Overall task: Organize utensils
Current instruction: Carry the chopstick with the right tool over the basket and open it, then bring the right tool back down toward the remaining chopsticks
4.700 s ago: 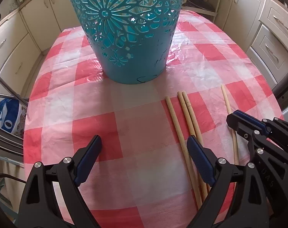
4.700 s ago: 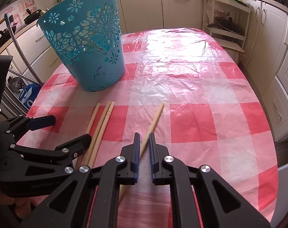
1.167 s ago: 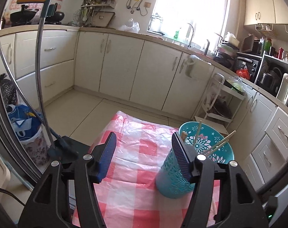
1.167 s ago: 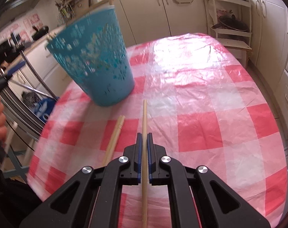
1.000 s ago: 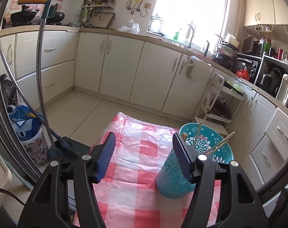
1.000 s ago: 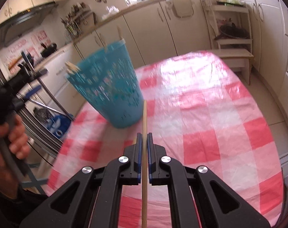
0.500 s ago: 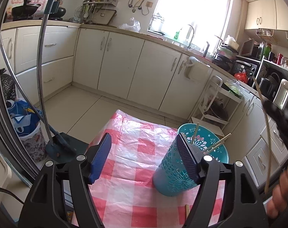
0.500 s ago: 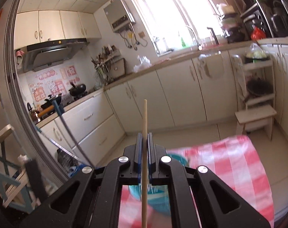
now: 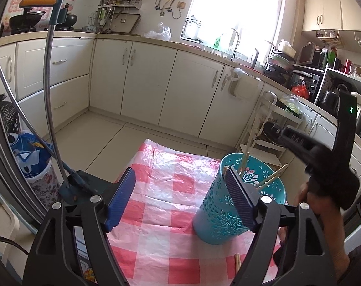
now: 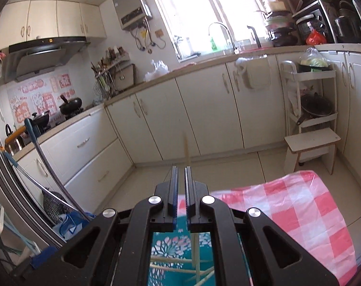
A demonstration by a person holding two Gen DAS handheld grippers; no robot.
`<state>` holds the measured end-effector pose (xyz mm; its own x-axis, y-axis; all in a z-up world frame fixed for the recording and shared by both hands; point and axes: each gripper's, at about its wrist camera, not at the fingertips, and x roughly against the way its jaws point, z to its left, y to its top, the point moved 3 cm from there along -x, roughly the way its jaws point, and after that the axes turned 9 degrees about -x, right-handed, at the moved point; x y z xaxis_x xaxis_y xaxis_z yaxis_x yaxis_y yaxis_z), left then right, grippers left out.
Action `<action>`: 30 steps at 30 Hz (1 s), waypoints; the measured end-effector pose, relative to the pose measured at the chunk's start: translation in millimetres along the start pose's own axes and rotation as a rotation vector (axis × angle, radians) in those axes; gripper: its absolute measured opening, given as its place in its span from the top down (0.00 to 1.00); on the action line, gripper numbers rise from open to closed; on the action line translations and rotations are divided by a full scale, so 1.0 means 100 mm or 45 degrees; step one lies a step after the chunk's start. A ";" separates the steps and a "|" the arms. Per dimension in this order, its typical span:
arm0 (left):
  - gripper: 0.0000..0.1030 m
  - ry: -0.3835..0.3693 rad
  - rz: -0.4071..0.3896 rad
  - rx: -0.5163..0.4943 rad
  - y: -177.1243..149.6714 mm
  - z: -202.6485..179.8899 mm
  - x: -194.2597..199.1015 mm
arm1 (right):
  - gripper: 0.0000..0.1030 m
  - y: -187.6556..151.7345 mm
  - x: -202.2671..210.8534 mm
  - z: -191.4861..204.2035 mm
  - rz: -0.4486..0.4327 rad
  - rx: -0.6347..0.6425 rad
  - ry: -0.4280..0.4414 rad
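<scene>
A teal cut-out basket point(image 9: 223, 209) stands on the red-checked tablecloth point(image 9: 161, 205) with several chopsticks point(image 9: 272, 175) leaning inside. My left gripper point(image 9: 180, 200) is open and empty, held high above the table. My right gripper point(image 10: 179, 188) hangs over the basket point(image 10: 180, 250); its jaws stand slightly apart. A blurred chopstick point(image 10: 187, 151) slips down between them into the basket. The right gripper body also shows in the left wrist view point(image 9: 323, 157). One more chopstick point(image 9: 237, 261) lies on the cloth by the basket's foot.
Cream kitchen cabinets point(image 9: 156, 85) run along the far walls. A white trolley rack point(image 10: 309, 100) and a step stool point(image 10: 311, 145) stand right of the table. A mop handle point(image 9: 49, 83) and a blue bag point(image 9: 30, 157) are at the left.
My right gripper has gone from shut on the chopstick to slightly parted, and the chopstick now slides down into the basket. The right gripper has come further into the left wrist view.
</scene>
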<state>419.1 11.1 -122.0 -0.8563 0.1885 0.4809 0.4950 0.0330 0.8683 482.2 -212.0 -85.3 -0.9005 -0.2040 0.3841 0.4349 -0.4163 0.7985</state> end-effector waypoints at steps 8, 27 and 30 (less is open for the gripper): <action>0.27 0.007 0.008 -0.012 -0.01 -0.02 0.00 | 0.83 -0.18 0.16 0.06 0.056 0.043 0.012; 0.21 0.014 0.016 -0.049 -0.06 -0.04 0.07 | 0.76 -1.25 1.18 -0.37 0.238 0.080 -0.148; 0.21 0.014 0.032 -0.066 -0.10 -0.06 0.07 | 0.76 -1.56 1.13 -0.51 0.321 0.082 -0.206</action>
<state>407.5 6.3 -126.6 -0.8455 0.1778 0.5035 0.5081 -0.0223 0.8610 312.6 -215.7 -190.1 -0.7552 -0.1478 0.6386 0.6483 -0.3121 0.6945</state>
